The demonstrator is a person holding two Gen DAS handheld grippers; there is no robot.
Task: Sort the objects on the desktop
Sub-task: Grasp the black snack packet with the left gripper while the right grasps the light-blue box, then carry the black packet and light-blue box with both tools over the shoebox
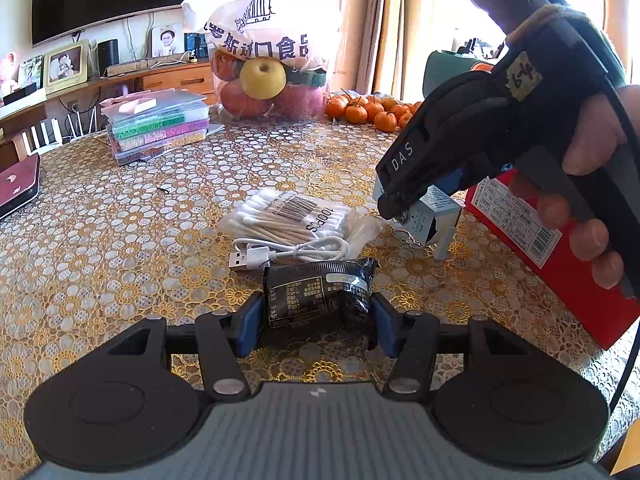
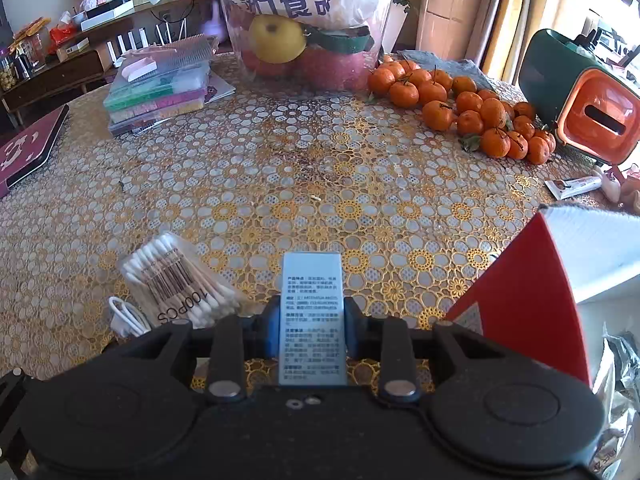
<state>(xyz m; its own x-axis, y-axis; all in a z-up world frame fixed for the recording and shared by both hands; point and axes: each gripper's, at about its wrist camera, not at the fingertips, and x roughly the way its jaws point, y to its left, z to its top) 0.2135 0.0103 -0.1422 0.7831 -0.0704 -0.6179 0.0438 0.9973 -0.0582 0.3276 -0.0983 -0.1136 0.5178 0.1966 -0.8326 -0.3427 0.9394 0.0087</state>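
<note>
Both grippers have something in them here. The left gripper (image 1: 316,320), bottom centre of the left wrist view, has its blue pads pressed against both ends of a black snack packet (image 1: 318,294), which sits low over the gold lace tablecloth (image 1: 120,240).

Right behind the packet is a coiled white USB cable (image 1: 288,254), touching a bag of cotton swabs (image 1: 288,216) marked 100PCS, mid-frame.

The right gripper (image 2: 312,324) is clamped on a small pale blue box (image 2: 313,320) covered in printed text, standing up between the fingers at lower centre of the right wrist view. In the left view that same gripper comes in from the right edge, held by a hand (image 1: 592,200).

A red box (image 2: 524,304) leans at the right, and a pile of mandarins (image 2: 460,108) sits upper right.
</note>
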